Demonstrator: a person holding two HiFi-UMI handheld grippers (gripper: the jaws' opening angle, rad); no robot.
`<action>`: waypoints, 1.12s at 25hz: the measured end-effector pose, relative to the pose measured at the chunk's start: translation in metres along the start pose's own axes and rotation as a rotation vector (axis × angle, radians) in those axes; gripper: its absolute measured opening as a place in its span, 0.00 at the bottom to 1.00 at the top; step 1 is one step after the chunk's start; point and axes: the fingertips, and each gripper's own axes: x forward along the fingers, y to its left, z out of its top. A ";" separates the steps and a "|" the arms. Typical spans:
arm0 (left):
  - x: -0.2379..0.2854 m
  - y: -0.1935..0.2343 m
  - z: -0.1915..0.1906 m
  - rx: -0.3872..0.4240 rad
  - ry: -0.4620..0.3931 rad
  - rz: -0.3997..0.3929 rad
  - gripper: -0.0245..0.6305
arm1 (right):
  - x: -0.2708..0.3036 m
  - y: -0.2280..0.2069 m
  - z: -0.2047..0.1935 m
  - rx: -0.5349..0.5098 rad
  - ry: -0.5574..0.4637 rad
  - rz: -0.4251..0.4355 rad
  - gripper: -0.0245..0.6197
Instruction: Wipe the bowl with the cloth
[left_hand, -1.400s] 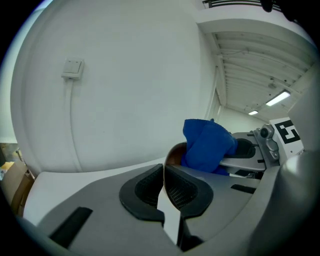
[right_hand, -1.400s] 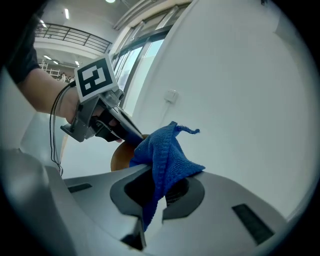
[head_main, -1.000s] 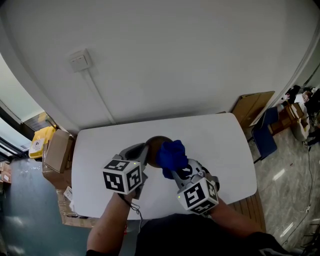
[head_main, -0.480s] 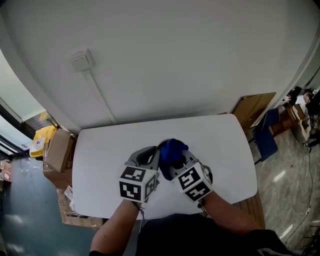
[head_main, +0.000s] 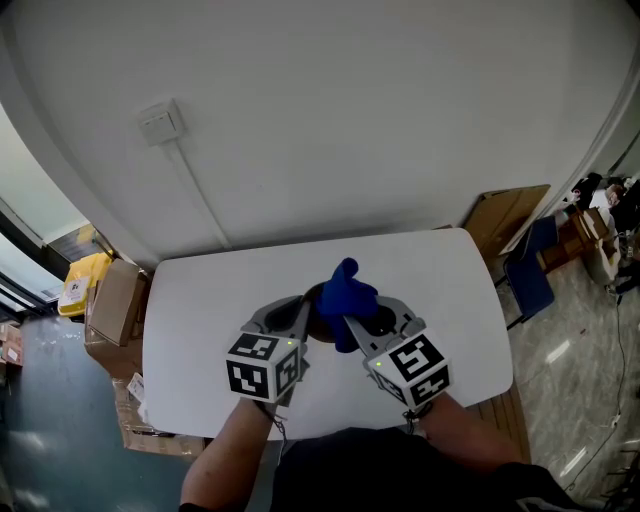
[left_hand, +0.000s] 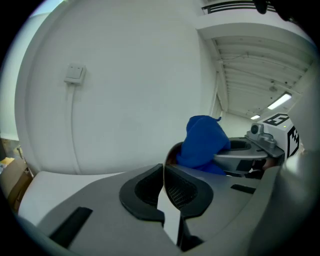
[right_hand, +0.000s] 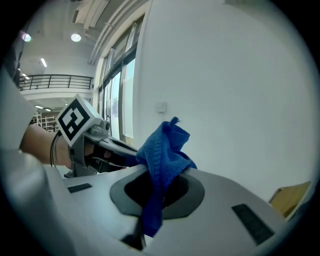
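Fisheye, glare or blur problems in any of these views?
Head view: barrel distortion bows the table edges; light even, sharp. Left gripper view: black vignette corners, cloth crisp, bowl shadowed. Right gripper view: same vignette, windows slightly overexposed.

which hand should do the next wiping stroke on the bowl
Right. The right gripper clamps the blue cloth right at the bowl; the left gripper, jaws just closed tighter, appears to pinch the bowl's rim to steady it.
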 end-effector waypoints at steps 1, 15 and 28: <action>-0.001 0.001 0.001 -0.013 -0.003 -0.002 0.07 | -0.006 -0.004 0.003 0.009 -0.019 -0.008 0.08; -0.012 -0.023 0.008 -0.088 -0.029 -0.154 0.07 | -0.044 -0.063 0.043 0.126 -0.201 -0.087 0.08; -0.038 -0.013 0.033 0.015 -0.088 -0.087 0.07 | -0.024 -0.034 0.027 0.088 -0.125 0.053 0.08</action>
